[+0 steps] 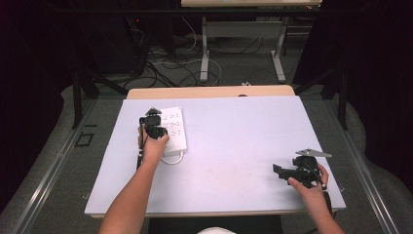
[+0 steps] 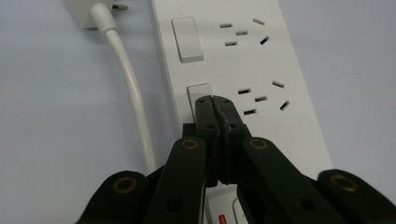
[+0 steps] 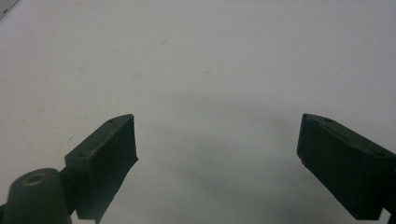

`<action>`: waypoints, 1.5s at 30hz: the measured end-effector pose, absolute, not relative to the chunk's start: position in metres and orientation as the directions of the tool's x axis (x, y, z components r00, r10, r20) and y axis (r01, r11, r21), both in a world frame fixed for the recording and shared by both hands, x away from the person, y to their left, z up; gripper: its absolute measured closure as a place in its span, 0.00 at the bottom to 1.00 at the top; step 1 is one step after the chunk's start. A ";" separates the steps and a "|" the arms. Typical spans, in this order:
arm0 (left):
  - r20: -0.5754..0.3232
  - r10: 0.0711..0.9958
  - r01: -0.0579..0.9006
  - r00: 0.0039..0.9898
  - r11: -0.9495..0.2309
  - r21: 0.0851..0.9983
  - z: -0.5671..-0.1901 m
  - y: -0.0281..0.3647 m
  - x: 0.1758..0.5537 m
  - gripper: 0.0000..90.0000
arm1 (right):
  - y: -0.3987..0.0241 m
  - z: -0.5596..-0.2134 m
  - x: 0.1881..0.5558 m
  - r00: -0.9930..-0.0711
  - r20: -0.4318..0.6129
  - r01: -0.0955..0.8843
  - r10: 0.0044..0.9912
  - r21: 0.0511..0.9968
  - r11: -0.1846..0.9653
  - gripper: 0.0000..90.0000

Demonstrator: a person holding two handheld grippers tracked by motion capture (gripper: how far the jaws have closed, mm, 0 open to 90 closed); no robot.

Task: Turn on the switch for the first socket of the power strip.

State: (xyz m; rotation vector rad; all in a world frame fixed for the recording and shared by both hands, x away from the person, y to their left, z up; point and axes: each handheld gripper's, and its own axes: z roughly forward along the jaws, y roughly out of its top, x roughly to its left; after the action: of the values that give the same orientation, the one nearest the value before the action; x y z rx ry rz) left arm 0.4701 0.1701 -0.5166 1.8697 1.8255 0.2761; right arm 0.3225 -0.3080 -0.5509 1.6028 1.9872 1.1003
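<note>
While the left tool (image 2: 215,100) is resting its tips on the second rocker switch (image 2: 198,91) of the white power strip (image 1: 174,127), its jaws are pressed together with nothing between them, working as one blunt poker. That strip is lying at the left of the worktop (image 1: 234,141), toward the far edge, with its white cord (image 2: 133,88) curling off the near end. In the left tool's own view the tips are sitting on the near end of the rocker, beside a pair of sockets (image 2: 261,95), and another switch (image 2: 187,39) is lying farther along the strip.

To do this press well, the push should probably be going straight down onto the end of the rocker that needs to drop, not sliding along the casing. Keeping the jaws together matters, since a gap could straddle the rocker instead of tipping it. A light strip like this may skate or tilt under an off-centre shove, so the force is better kept vertical and brief.

Over at the near right, the right tool (image 3: 217,140) is hanging above bare worktop with its jaws wide apart and gripping nothing; it could steady the strip if it starts slipping.
</note>
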 end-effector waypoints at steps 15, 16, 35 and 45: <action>-0.219 0.973 0.869 0.067 0.051 0.492 -0.515 0.175 0.470 1.00 | -0.308 -0.551 0.323 -0.298 0.189 0.656 0.936 0.752 0.057 0.13; -0.221 0.973 0.869 0.071 0.048 0.493 -0.515 0.176 0.470 1.00 | -0.308 -0.551 0.323 -0.297 0.191 0.656 0.936 0.752 0.055 0.13; -0.251 0.962 0.855 0.110 0.037 0.517 -0.508 0.176 0.466 0.85 | -0.309 -0.550 0.322 -0.295 0.187 0.656 0.937 0.753 0.056 0.13; -0.269 0.954 0.846 0.135 0.030 0.532 -0.503 0.174 0.461 0.75 | -0.309 -0.551 0.322 -0.290 0.192 0.658 0.938 0.752 0.049 0.13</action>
State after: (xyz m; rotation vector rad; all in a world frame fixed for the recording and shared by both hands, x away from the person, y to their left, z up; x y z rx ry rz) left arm 0.4612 0.1742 -0.5033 1.8322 1.7282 0.2365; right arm 0.3221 -0.3087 -0.5506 1.6064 1.9836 1.1030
